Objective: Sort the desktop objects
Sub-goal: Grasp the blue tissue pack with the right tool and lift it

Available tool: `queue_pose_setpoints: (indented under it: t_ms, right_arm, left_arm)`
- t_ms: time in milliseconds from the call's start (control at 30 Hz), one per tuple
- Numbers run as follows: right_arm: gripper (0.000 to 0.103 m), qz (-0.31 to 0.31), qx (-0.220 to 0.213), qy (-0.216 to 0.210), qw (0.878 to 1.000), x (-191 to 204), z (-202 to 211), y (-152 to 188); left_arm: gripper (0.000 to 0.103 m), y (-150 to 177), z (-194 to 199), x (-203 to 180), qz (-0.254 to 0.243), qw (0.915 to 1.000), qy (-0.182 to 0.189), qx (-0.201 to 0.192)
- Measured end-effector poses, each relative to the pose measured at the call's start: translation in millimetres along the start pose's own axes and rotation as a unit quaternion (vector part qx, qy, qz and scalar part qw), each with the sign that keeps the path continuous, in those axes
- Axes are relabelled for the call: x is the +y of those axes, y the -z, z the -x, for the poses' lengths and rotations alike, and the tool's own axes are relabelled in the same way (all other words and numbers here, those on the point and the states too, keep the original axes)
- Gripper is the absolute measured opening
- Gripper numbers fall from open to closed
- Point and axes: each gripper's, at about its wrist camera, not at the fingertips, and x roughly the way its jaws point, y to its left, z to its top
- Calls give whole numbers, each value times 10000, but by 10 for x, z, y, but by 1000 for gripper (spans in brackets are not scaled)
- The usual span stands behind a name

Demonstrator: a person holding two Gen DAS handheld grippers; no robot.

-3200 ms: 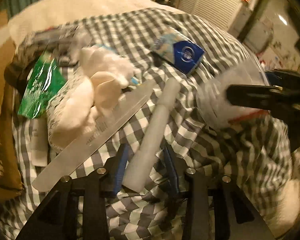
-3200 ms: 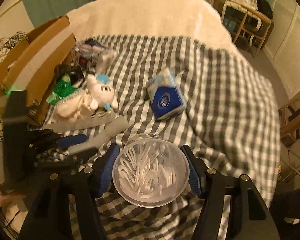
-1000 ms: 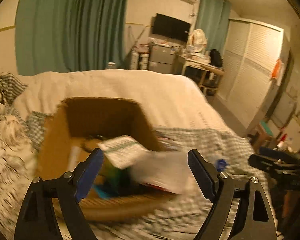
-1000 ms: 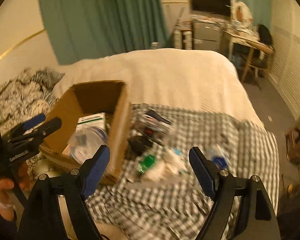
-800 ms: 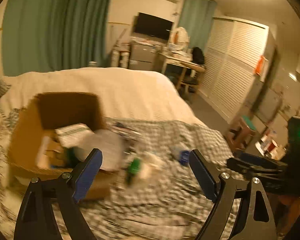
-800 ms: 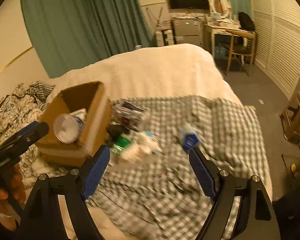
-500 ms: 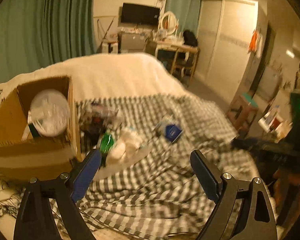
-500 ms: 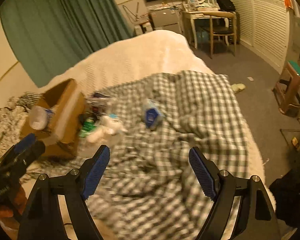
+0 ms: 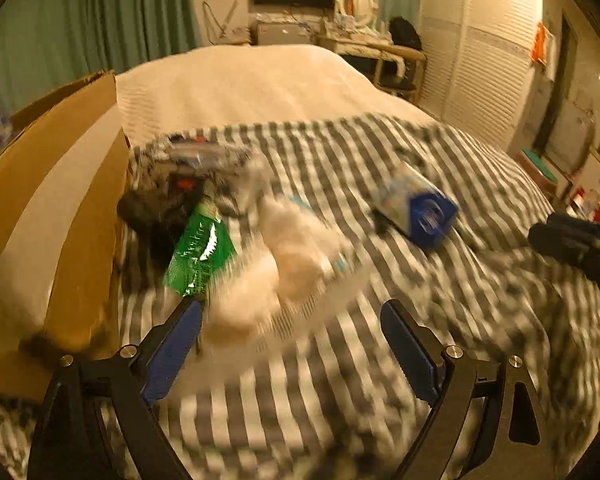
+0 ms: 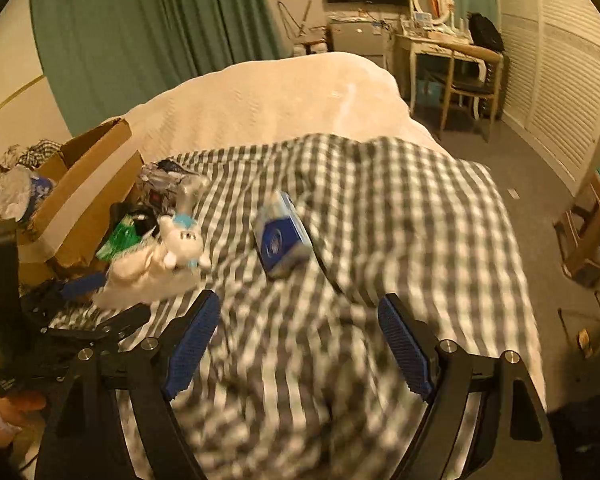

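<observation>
Right wrist view: both grippers' jaws gape empty, blue pack [image 10: 281,236] lying well beyond them.

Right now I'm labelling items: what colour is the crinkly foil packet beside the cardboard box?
Green foil packet, clearest in left wrist view.

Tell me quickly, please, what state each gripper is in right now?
Left gripper: open, holding nothing.
Right gripper: open, holding nothing.

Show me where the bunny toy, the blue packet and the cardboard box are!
Bunny toy [image 10: 182,242], right wrist view, on its white face.
Blue packet [image 10: 278,242], right wrist view, on its dark blue front.
Cardboard box [image 10: 88,188], right wrist view, on its side wall.
</observation>
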Motion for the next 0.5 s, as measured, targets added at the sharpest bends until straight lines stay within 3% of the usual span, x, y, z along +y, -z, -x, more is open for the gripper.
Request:
queue_pose_setpoints:
  t_ms: [167, 333, 433, 500]
  right_arm:
    - [81, 634, 109, 345, 9973, 179, -598, -219]
    - [81, 443, 284, 354, 9980, 186, -1132, -297]
    - [72, 598, 342, 482, 9965, 224, -1282, -200]
    - [60, 758, 293, 630, 9947, 269, -1289, -135]
  left_arm:
    - [93, -190, -217, 70, 244, 9995, -68, -204]
    - [93, -398, -479, 19, -20, 9994, -245, -225]
    - [93, -423, -551, 18, -133, 9996, -167, -172]
    - [92, -410, -539, -18, -277, 9995, -48, -160]
